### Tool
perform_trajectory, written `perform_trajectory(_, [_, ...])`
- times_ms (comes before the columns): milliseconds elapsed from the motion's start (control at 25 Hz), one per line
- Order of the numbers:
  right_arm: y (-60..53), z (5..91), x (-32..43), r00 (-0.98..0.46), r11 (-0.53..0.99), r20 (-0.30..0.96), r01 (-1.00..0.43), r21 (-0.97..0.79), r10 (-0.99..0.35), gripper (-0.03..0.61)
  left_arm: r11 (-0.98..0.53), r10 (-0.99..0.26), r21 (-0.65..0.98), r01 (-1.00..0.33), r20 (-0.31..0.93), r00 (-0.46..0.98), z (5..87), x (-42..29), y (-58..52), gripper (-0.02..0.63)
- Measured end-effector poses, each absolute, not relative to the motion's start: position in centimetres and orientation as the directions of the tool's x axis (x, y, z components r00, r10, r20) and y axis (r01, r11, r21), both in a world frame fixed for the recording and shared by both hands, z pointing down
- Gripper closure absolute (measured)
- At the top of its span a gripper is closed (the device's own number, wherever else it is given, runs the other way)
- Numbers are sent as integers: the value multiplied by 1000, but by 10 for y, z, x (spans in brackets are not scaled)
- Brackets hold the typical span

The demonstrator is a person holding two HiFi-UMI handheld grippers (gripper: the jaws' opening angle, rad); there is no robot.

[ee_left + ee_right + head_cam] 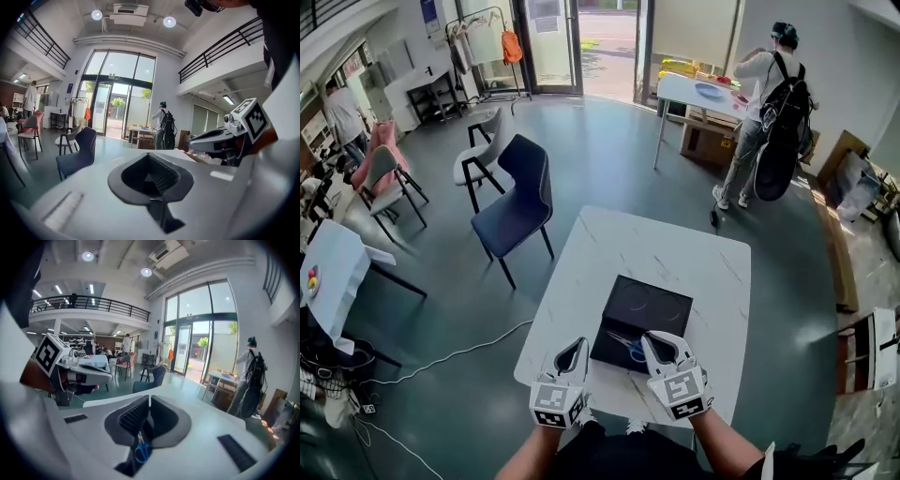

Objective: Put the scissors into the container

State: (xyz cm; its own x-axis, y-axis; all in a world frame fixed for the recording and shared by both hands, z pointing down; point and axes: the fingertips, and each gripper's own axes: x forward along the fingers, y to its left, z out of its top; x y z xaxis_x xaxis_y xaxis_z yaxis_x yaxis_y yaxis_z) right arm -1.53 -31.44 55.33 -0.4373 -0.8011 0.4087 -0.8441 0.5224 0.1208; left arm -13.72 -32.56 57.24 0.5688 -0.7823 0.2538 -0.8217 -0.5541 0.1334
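A flat black container [649, 302] lies on the white marble table [675, 251] in front of me. The scissors [632, 350], with blue handles, are over the container's near edge. My right gripper [651, 337] is shut on them. In the right gripper view the blue handles [142, 451] hang just below the closed jaws of the right gripper [149, 400]. My left gripper [575, 346] hovers at the container's near left corner, shut and holding nothing. The left gripper view shows the left gripper [149, 156] with its jaws together and the right gripper [220, 138] off to its right.
A dark blue chair [519, 199] and a grey chair [480, 155] stand beyond the table's left side. A white cable [450, 356] runs over the floor at the left. A person with a black backpack [769, 112] stands at a far table [698, 94].
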Motion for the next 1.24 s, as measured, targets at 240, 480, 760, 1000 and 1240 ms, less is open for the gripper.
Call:
perform_trajectory(240, [-305,510,-9,-393,419,191,-899,123,-899,572,-579,-774,124,-805,225,592,554,-129,-323,603])
perform_trajectory(480, [-296,490,-1,-359,371,120,-923,100,-926,572,-587,-775,113,-801,205,597,543,-128,-317,604])
perform_trajectory(760, [-291,477,7,-345,351,88,-934,66,-934,572,-590,-778,102,-801,195,598,541,-127,-311,603])
perform_trajectory(1000, [-289,478,10,-349,352,44,-934,56,-936,572,-579,-785,108,-808,192,589,540,-130,-307,604])
perform_trajectory(1240, [-290,476,-1,-363,364,18,-930,51,-931,572,-569,-788,109,-815,210,579,549,-140,-307,604])
